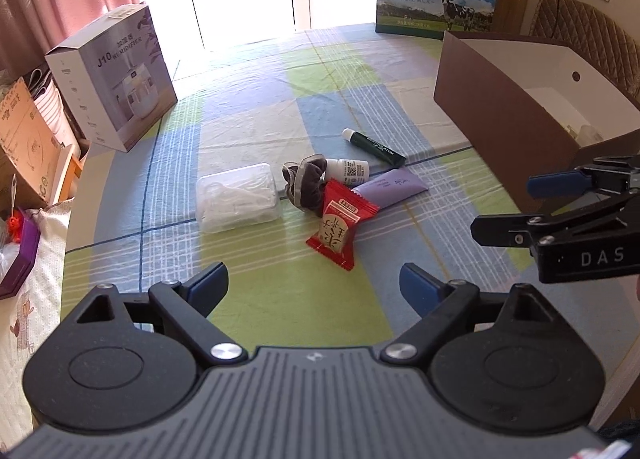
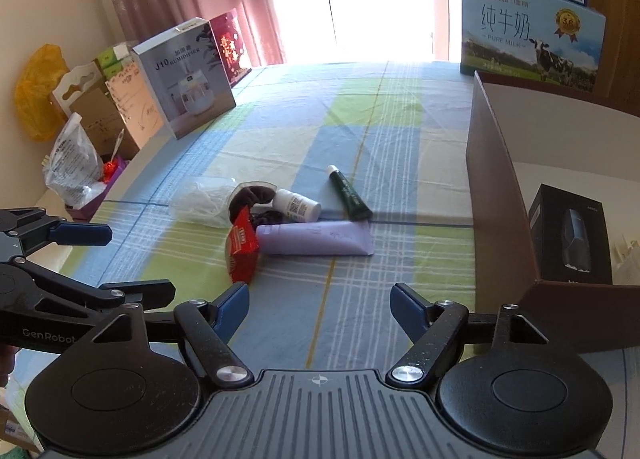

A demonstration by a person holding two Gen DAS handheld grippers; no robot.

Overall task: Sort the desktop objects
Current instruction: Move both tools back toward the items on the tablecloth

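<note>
Black box (image 2: 570,235) inside brown bin (image 2: 500,195): right view only, seemingly.

The left gripper (image 1: 314,286), a black two-finger tool with blue pads, tilts downward with its jaws spread wide and nothing between them. The right gripper (image 2: 319,307), built the same, also tilts downward, its jaws apart and empty. The two sit side by side, close but not touching: each shows at the edge of the other's camera. A sliver at the frame edge beside each tool may be a holding hand.
</note>
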